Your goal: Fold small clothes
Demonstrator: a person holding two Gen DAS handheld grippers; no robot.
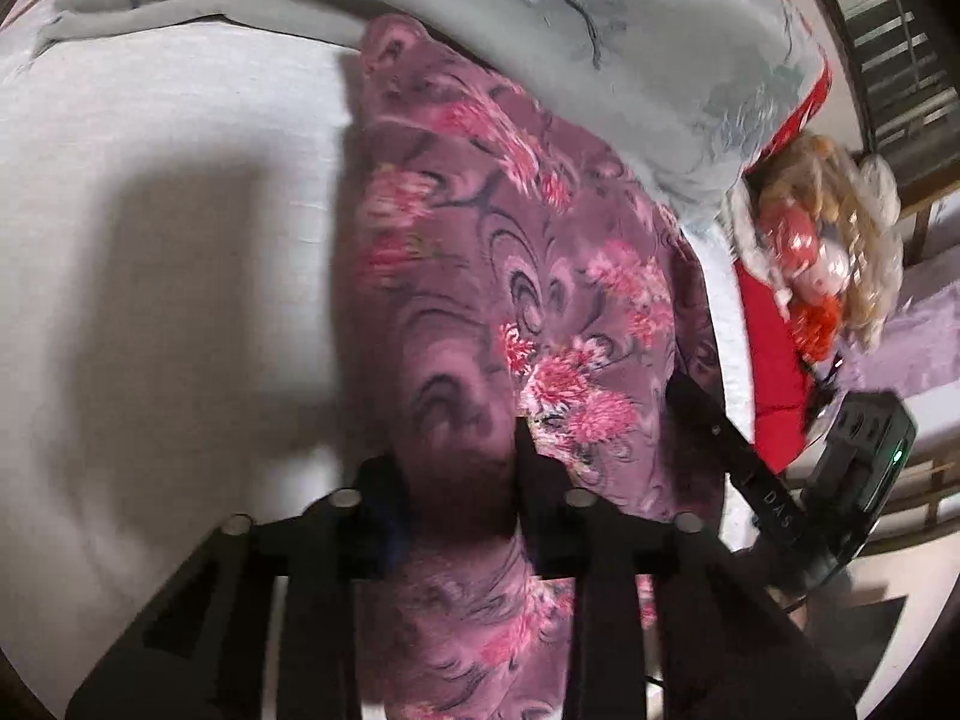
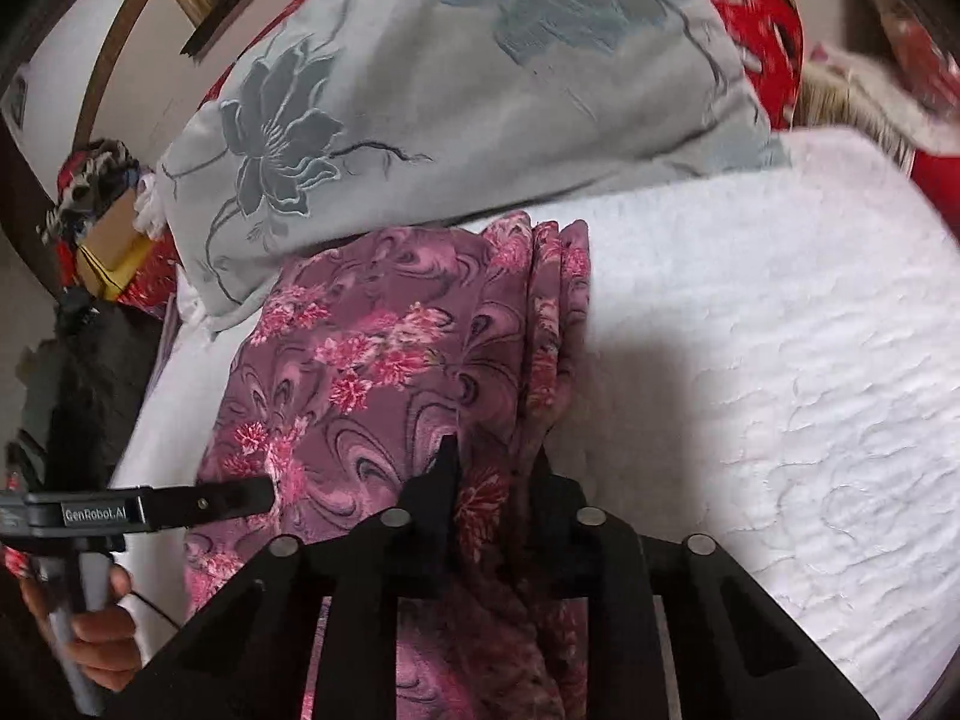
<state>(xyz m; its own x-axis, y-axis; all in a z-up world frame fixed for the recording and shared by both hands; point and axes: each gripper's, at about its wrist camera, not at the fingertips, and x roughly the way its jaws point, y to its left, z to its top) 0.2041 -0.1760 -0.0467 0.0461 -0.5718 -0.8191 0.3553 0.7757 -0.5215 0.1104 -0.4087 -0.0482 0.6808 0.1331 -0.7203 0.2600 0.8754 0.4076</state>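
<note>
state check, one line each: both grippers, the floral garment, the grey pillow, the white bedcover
left gripper: shut on the garment's near end.
right gripper: shut on the garment's bunched edge.
purple floral garment: folded lengthwise, far end against the pillow, near end gripped by both.
grey flower pillow: lying at the head of the bed.
white bedcover: spread flat under the garment.

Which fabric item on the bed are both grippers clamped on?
The purple floral garment, pinched by the left gripper and right gripper. The grey flower-print pillow lies untouched behind it.
</note>
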